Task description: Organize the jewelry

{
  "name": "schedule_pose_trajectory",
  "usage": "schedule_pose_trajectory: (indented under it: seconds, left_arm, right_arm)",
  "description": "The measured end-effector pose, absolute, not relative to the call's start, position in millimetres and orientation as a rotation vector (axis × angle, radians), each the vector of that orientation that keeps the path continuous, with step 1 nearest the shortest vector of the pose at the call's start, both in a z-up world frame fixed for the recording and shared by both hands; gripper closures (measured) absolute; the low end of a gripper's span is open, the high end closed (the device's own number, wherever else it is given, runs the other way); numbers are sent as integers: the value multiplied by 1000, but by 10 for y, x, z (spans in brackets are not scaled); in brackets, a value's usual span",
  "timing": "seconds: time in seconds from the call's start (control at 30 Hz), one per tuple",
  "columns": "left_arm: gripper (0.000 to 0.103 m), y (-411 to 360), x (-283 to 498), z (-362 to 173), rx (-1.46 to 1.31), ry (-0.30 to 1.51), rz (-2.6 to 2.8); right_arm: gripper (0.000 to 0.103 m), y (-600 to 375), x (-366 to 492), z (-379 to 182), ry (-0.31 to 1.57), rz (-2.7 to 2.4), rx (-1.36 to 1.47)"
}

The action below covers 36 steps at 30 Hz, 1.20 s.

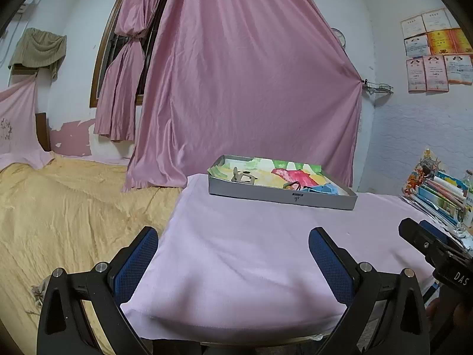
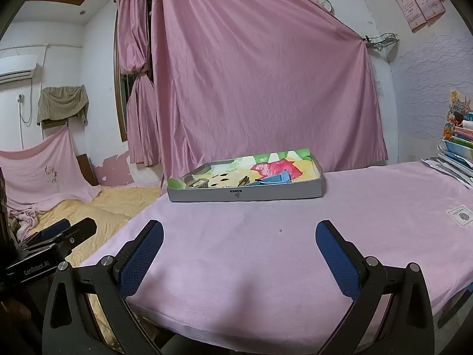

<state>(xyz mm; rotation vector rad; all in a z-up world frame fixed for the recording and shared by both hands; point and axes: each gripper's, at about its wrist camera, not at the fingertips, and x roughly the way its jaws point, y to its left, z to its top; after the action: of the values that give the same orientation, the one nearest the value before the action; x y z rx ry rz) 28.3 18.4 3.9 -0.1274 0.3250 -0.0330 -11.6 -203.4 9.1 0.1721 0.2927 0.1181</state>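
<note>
Both the left gripper (image 1: 233,235) and right gripper (image 2: 239,227) hang spread apart and empty over a pink-covered table (image 2: 266,251), short of a grey tray (image 2: 245,195) holding jewelry.

Bare pink cloth (image 2: 266,251) stretches between both wide-spread grippers and the grey tray (image 2: 245,194); a book stack (image 2: 458,148) crowds the right edge, a curtain (image 2: 260,88) hangs just behind

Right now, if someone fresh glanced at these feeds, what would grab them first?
Probably the big pink curtain draped across the back wall. Next, the shallow grey tray at the far end of the pink-covered table, lined with bright patterned paper and holding small items. Both grippers, left and right, are open over bare cloth.
</note>
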Motion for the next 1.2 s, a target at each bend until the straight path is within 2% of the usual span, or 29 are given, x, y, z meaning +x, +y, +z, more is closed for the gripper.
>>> schedule_pose_trajectory:
  seconds: [1.2]
  left_arm:
    - [1, 196, 285, 51, -125, 329, -31]
  right_arm:
    - [2, -2011, -88, 37, 298, 114, 185]
